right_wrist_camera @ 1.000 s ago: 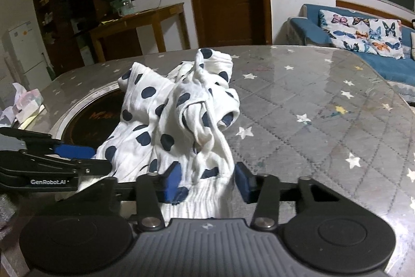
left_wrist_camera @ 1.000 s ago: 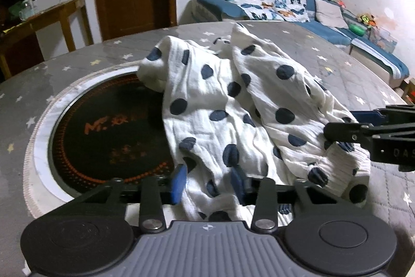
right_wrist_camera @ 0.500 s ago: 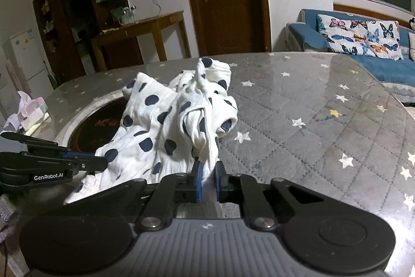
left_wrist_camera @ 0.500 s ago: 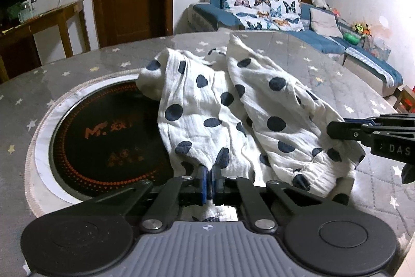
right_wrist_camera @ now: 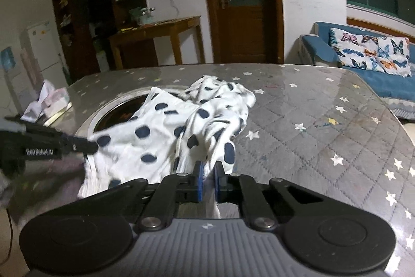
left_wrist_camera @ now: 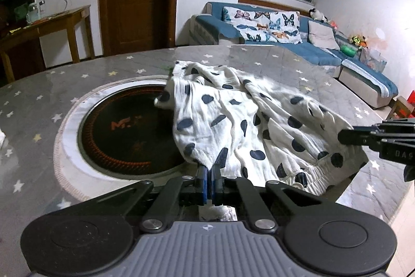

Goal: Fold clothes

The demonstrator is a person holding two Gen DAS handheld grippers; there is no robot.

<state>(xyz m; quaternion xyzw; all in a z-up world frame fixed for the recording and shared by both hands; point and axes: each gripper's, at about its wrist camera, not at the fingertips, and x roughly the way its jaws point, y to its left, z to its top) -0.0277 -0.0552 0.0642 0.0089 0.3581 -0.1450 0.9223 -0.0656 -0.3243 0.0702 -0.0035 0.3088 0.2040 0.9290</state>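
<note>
Left wrist view: the left gripper [left_wrist_camera: 209, 179] is clenched on the near edge of the polka-dot garment [left_wrist_camera: 249, 121], its blue pads pressed together with a fold of white cloth pinched between them. The garment stretches away from the gripper and to its right, crumpled across the star-patterned counter [left_wrist_camera: 259, 53]. Ahead and to the left of the gripper lies the round black cooktop [left_wrist_camera: 124, 131] set into the counter; the garment's left edge overlaps its rim. At the far right, the right gripper [left_wrist_camera: 345, 135] touches the garment's right side.

Right wrist view: the right gripper [right_wrist_camera: 208, 179] is clenched on the garment's [right_wrist_camera: 160, 131] edge, cloth bunched between its blue pads. The garment spreads ahead and to the left, partly covering the cooktop [right_wrist_camera: 114, 116]. To the left, the left gripper [right_wrist_camera: 90, 146] grips the cloth's other corner. Bare counter [right_wrist_camera: 324, 126] lies to the right.
</note>
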